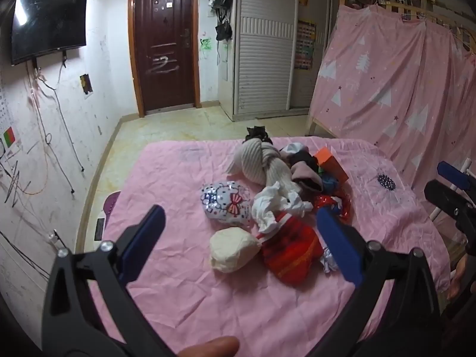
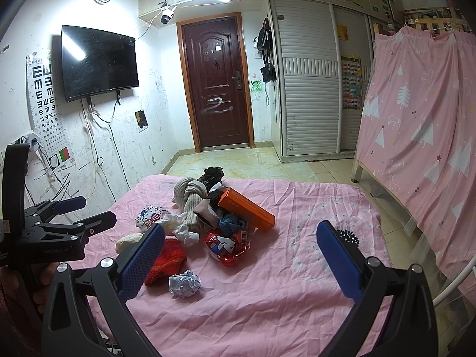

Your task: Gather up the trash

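Both claws are hovering above the pink bed (image 2: 267, 312), spread wide and gripping nothing: left claw (image 1: 239, 233), right claw (image 2: 241, 255). Trash is sitting mixed with clothes in a pile near the bed's middle, toward the far edge: crumpled paper ball (image 2: 184, 283) at the near side, red snack wrapper (image 2: 227, 245) just behind it, orange box (image 2: 245, 208) leaning on the clothes, white crumpled tissue (image 1: 275, 203) touching the red cloth (image 1: 290, 253).

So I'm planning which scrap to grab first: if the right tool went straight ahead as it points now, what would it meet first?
Most likely the red foil wrapper, which lies about midway ahead of the open right tool. The crumpled paper ball sits nearer but off toward the left finger. Depth is hard to judge here.
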`<state>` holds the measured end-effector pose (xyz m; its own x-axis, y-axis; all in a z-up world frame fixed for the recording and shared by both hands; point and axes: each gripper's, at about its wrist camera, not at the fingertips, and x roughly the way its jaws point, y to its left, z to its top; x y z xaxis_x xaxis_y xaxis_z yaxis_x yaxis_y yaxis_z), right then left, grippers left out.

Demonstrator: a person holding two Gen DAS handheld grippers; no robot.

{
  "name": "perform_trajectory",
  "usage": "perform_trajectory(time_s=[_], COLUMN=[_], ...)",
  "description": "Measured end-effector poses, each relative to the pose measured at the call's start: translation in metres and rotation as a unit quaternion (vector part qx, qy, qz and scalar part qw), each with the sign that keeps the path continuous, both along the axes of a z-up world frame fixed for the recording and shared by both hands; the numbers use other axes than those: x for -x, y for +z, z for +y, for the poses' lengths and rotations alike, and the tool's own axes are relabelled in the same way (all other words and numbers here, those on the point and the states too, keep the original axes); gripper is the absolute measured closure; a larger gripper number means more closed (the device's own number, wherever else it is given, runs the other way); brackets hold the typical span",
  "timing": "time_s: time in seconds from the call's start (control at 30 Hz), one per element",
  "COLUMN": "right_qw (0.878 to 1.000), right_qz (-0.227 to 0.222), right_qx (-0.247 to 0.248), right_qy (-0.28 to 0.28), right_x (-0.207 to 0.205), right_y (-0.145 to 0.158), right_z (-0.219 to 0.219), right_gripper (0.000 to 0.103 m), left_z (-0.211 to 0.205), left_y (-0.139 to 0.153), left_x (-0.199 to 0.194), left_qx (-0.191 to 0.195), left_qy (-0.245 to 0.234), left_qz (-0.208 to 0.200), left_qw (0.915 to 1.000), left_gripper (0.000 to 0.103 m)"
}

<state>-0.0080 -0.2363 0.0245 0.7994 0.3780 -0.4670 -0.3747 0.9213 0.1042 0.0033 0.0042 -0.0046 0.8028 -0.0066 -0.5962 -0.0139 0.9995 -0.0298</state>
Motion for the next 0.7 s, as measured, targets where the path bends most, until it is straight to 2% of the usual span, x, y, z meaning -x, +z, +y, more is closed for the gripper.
perform_trajectory(time_s=[0.7], right_qw=[1.0], right_qz=[0.0], right_qx=[0.001], right_qy=[0.001], right_x=[-0.0001], right_y=[-0.0004], right_z=[0.0016], right_gripper=[0.008], left_z=[0.0041], left_y=[-0.0019], left_x=[-0.0037], left_qx=[0.016], left_qy=[-0.002], left_qz=[0.012], left_qw=[0.9998], left_gripper=[0.006])
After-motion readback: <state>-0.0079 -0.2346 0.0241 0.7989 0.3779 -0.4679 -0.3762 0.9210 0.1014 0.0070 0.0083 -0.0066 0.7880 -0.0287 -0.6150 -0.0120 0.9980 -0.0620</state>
